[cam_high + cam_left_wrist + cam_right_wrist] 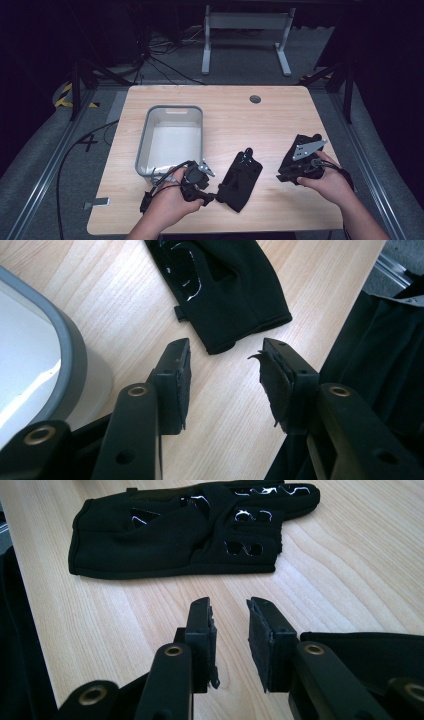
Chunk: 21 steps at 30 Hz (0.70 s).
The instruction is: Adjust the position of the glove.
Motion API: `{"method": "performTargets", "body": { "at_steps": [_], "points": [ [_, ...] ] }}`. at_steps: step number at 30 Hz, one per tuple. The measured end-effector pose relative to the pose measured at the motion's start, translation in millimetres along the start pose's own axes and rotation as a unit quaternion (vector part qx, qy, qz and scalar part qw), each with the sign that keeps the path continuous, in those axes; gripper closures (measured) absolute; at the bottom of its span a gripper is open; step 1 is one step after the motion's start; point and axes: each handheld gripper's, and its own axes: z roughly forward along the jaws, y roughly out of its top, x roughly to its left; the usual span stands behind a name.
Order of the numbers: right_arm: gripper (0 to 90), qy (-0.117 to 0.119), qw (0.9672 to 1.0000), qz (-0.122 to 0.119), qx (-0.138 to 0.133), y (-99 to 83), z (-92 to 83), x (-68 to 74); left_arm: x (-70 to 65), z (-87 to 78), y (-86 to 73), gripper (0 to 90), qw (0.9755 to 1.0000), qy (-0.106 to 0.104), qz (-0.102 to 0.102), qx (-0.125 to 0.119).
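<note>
High view: wooden table (pixel 280 120), light grain, small round grommet (pixel 255 99) near far edge. Grey plastic bin (pixel 145 135) on left half, seemingly nothing inside. Black glove (pixel 240 180) flat on tabletop near front centre, between both hands, cuff toward near edge. Second black glove (pixel 300 145) at right, under right gripper, partly hidden.

Left gripper (pixel 206 172) held in left hand (pixel 167 202) just in front of bin's near corner, pointing right toward central glove; cable (pixel 75 150) trailing off table's left side. Right gripper (pixel 282 176) held in right hand (pixel 327 182), grey three-cornered plate on top, pointing left toward same glove.

Left gripper view: left gripper (pixel 223 382) jaws moderately wide apart, nothing between them, bare wood below. Torn, frayed pad (pixel 272 385) on right-hand jaw. Cuff end of glove (pixel 230 290) just beyond jaw tips, not touching. Bin rim (pixel 70 345) curving at left. Dark cloth along right edge, identity unclear.

Right gripper view: right gripper (pixel 229 612) jaws narrowly apart, gripping nothing, low over tabletop. Glove (pixel 165 535) lying flat ahead, well clear of tips, shiny patterned cut-outs on fingers, cuff at left. Black fabric (pixel 375 652) under right-hand jaw, likely second glove.
</note>
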Motion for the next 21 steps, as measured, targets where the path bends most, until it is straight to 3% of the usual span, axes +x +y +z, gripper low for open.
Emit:
{"method": "performTargets", "body": {
  "at_steps": [4,5,12,16,21],
  "points": [
    [71.4,0.0,1.0,-0.003,-0.008,3.3,0.3,-1.6,-2.5,0.1,2.8,56.5,0.9999,-0.008,0.001,-0.009],
    [71.3,0.002,1.0,0.0,-0.008,4.3,0.4,-2.0,-6.4,0.5,5.1,56.4,0.9999,0.002,0.01,-0.005],
    [70.3,0.01,0.9996,0.001,-0.028,17.1,3.1,-8.1,-11.9,9.6,8.8,57.3,0.9993,-0.001,0.037,-0.001],
    [70.3,0.011,0.9993,0.001,-0.037,25.4,8.5,-11.4,-12.2,14.3,9.8,59.4,0.9997,-0.01,0.022,-0.003],
    [70.6,0.011,0.9995,-0.002,-0.029,34.3,20.3,-15.5,-10.5,26.2,10.5,59.0,0.9995,-0.013,0.021,0.021]
  ]
}}
